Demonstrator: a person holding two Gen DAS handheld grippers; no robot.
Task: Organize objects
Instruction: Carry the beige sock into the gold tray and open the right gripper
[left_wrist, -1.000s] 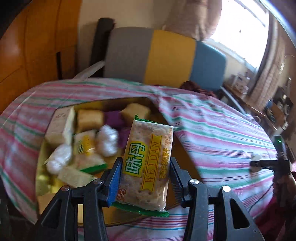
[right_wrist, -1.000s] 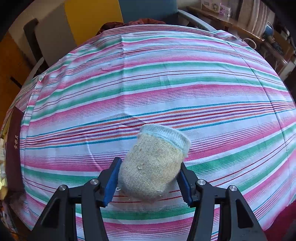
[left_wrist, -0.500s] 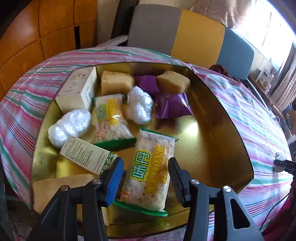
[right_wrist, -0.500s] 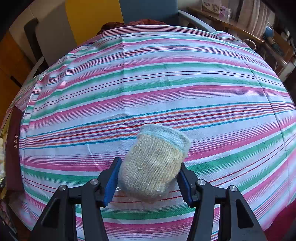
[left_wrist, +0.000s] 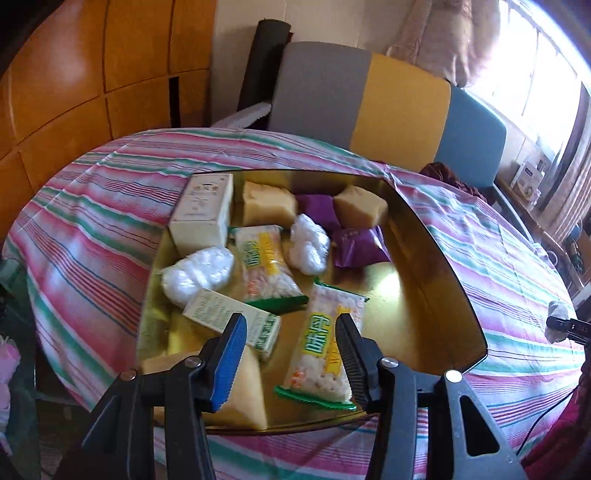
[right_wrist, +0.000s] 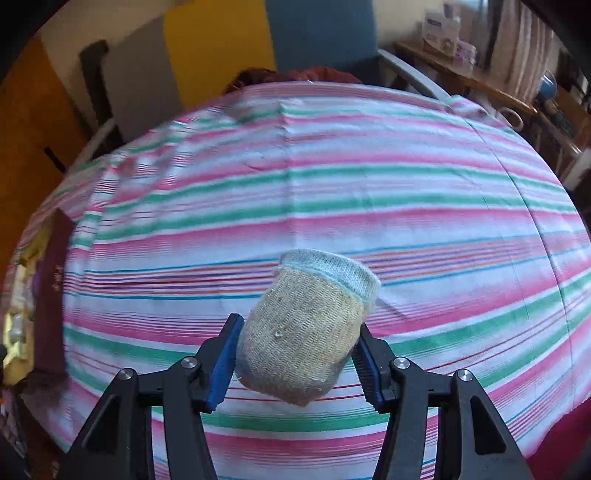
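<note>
My left gripper (left_wrist: 290, 354) is open above the near end of a gold tray (left_wrist: 448, 280). A cracker packet (left_wrist: 323, 349) with green lettering lies flat in the tray between and below the fingers, free of them. The tray also holds a second cracker packet (left_wrist: 264, 267), a cream box (left_wrist: 205, 214), a small green-and-white box (left_wrist: 231, 317), white wrapped balls (left_wrist: 197, 273), yellow cakes (left_wrist: 267, 205) and purple packets (left_wrist: 356, 245). My right gripper (right_wrist: 295, 362) is shut on a rolled beige sock (right_wrist: 306, 325), held above the striped cloth (right_wrist: 332, 192).
A grey, yellow and blue chair (left_wrist: 384, 107) stands behind the table. Wooden panelling (left_wrist: 74, 85) is at the left. The tray's dark red outer wall (right_wrist: 51, 295) shows at the left of the right wrist view. A cluttered shelf (right_wrist: 480, 81) stands at the far right.
My left gripper opened and let go of the cracker packet, which now lies in the tray, and the gripper drew back. My right gripper lifted and tilted, still holding the sock.
</note>
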